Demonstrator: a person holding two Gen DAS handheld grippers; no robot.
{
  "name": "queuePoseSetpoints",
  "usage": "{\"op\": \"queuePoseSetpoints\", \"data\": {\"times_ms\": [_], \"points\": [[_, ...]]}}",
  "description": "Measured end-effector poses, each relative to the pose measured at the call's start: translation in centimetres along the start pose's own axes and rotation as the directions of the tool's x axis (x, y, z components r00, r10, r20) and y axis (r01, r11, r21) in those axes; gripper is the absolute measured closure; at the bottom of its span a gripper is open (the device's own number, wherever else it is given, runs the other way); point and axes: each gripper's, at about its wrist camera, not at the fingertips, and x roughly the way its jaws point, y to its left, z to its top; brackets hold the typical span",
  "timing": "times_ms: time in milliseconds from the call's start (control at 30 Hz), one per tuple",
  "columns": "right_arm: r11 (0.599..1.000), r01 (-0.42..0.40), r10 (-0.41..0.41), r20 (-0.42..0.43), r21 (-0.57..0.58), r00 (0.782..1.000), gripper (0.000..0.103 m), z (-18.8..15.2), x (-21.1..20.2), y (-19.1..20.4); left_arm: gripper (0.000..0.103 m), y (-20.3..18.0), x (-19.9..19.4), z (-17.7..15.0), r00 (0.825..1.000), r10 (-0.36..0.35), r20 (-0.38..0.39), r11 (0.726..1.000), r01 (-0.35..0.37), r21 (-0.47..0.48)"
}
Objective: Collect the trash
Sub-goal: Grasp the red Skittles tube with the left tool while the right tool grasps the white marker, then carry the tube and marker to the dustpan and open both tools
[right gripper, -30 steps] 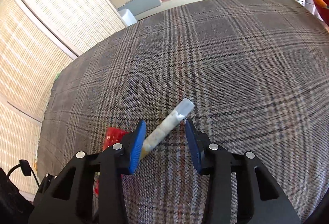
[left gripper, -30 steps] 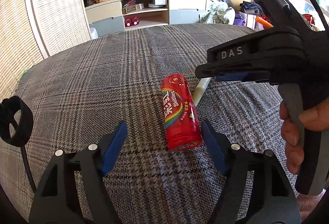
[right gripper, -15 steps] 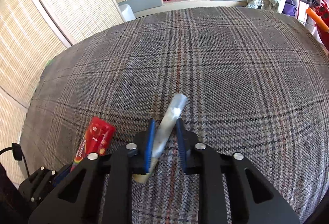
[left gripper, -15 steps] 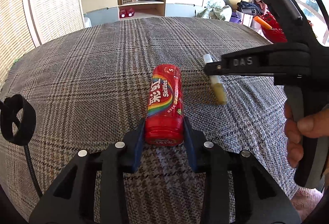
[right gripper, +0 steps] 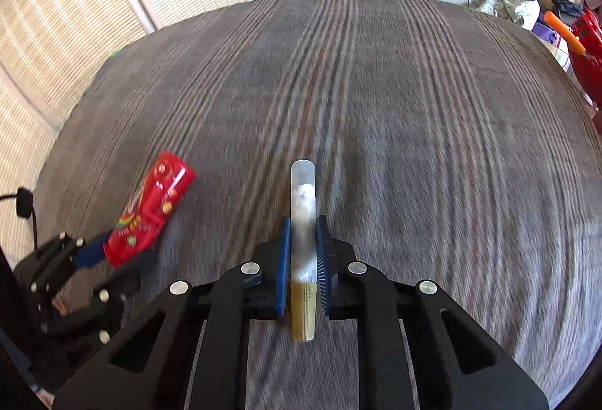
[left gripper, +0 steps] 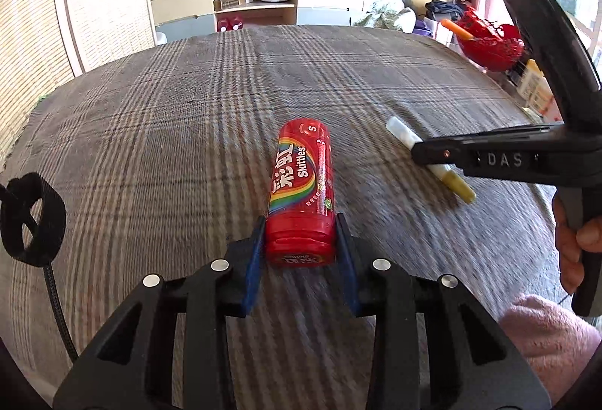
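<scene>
Red plastic Skittles tube (left gripper: 301, 197) sits pinched at its base end between the blue pads of the left gripper (left gripper: 300, 244), so most of its length sticks out forward. Its long axis runs straight ahead along the fingers, with the cap end marked "S" pointing away from the tool, over the plaid cloth (left gripper: 169, 131). The grip near one end is probably for a quick lift, though the tube may droop. Right gripper (right gripper: 303, 252) is pressed shut on a clear narrow tube (right gripper: 303, 207) with white filling, held at mid-length. Its yellow cap points back toward the tool and its clear rounded end points forward. The axis lines up with the fingers. Both items look ready to carry off; no bin in view.
</scene>
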Motion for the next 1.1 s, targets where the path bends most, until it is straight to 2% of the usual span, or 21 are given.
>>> {"op": "queuePoseSetpoints", "data": {"times_ms": [200, 333, 733, 933, 1100], "points": [[0.999, -0.033, 0.033, 0.014, -0.002, 0.999, 0.088, -3.5, -2.3, -1.6, 0.07, -2.7, -2.7, -3.3, 1.0, 0.016, 0.023, 0.999, -0.017, 0.032], [0.999, -0.037, 0.038, 0.056, -0.018, 0.998, 0.088, -6.4, -4.6, -2.0, 0.07, -4.3, -4.5, -4.9, 0.999, 0.014, 0.047, 0.999, -0.015, 0.034], [0.995, -0.098, 0.098, 0.13, -0.011, 0.987, 0.088, -15.1, -9.1, -2.9, 0.07, -9.0, -7.8, -10.4, 0.996, -0.046, 0.073, 0.996, 0.041, 0.075], [0.988, -0.153, 0.149, 0.125, 0.023, 0.981, 0.088, -18.3, -8.2, -2.8, 0.07, -9.8, -7.3, -13.5, 0.996, -0.07, 0.047, 0.996, 0.067, 0.066], [0.988, -0.146, 0.14, 0.108, 0.043, 0.984, 0.088, -20.1, -6.6, -2.0, 0.07, -9.8, -5.6, -16.0, 0.996, -0.093, -0.015, 0.996, 0.093, 0.014]]}}
